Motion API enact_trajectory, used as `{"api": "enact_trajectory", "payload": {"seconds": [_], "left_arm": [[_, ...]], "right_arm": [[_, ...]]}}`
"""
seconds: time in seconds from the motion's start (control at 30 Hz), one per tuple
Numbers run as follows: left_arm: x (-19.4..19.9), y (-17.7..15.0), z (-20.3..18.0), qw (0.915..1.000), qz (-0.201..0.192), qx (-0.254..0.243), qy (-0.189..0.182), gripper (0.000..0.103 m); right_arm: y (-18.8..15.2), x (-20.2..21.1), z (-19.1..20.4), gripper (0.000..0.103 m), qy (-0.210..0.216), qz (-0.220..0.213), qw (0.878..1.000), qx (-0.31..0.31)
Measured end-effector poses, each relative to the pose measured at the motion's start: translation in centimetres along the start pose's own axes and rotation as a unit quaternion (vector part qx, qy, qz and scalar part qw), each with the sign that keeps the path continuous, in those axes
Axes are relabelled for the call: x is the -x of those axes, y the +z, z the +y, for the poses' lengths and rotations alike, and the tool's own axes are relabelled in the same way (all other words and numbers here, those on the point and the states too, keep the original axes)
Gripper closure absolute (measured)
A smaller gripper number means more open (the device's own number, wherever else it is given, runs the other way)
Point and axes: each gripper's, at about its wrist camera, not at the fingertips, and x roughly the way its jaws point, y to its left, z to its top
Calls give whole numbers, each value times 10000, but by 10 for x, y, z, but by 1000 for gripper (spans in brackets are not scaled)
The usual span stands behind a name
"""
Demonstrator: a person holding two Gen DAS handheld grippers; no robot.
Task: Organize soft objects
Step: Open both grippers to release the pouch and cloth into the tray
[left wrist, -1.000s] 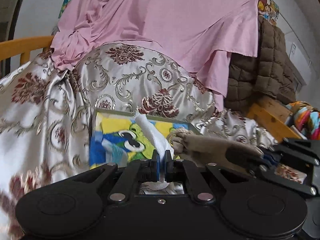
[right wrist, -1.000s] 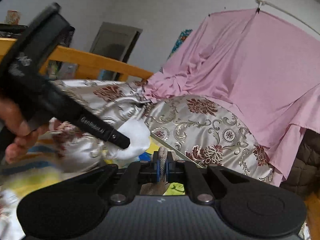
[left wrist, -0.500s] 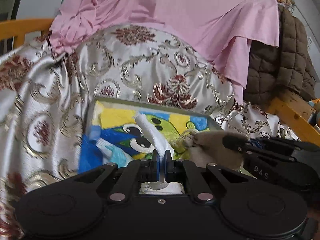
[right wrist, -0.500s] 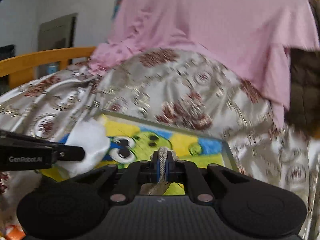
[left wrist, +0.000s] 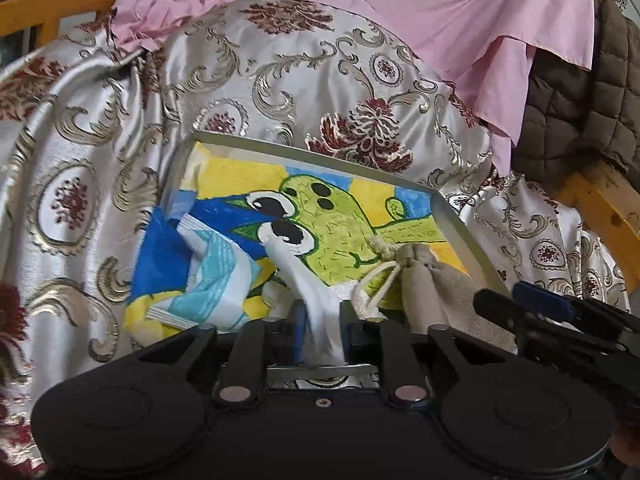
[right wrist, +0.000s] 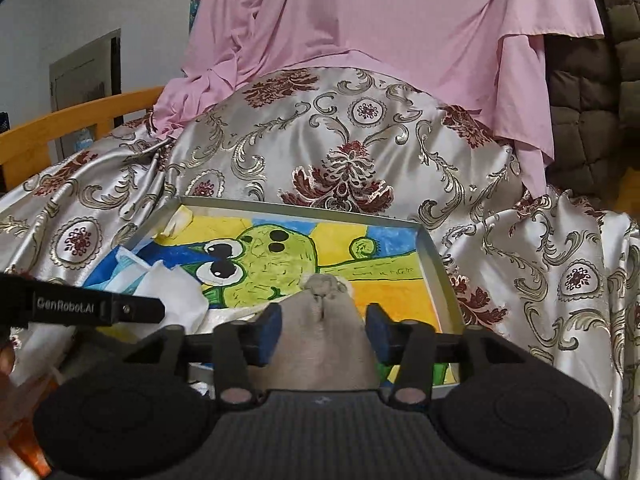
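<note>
Left gripper (left wrist: 320, 330) parted a little, white cloth (left wrist: 308, 288) loose between its jaws. Right gripper (right wrist: 323, 330) spread wide around a beige drawstring pouch (right wrist: 324, 332). Both soft items inside a shallow grey tray (right wrist: 434, 264) lined with a green cartoon drawing (right wrist: 272, 264). Behind, floral satin cover (right wrist: 360, 148), then pink sheet (right wrist: 380, 20) and brown quilt (left wrist: 580, 100).

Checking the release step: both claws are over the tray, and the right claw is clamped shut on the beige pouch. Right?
Not quite. In the right wrist view the right claw is open, its jaws apart beside the beige pouch. Both claws are over the tray.
</note>
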Motion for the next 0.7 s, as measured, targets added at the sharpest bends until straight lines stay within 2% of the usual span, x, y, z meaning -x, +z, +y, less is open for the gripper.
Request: {"api": "enact_trajectory", "payload": {"seconds": [0.17,0.37,0.43,0.53,0.7], "left_arm": [[23,0,-8,9998,-157,-68,54,62],[64,7,-19,9986,-509,-151,66,45],[80,10,-23,9978,-641,-184,48,39],[106,13,-31,9957,-875,-285,67,27],[154,17,-43,9904,-1331,-356,58,15]], "right_arm": [[4,23,-1,36,2,-130,9999,1],[18,63,0,24,-2,-369,9993,63],[25,78,0,12,-24,-460,9989,45],[36,102,1,10,-28,-641,9979,27],[49,142,3,3,-65,-954,9954,48]]}}
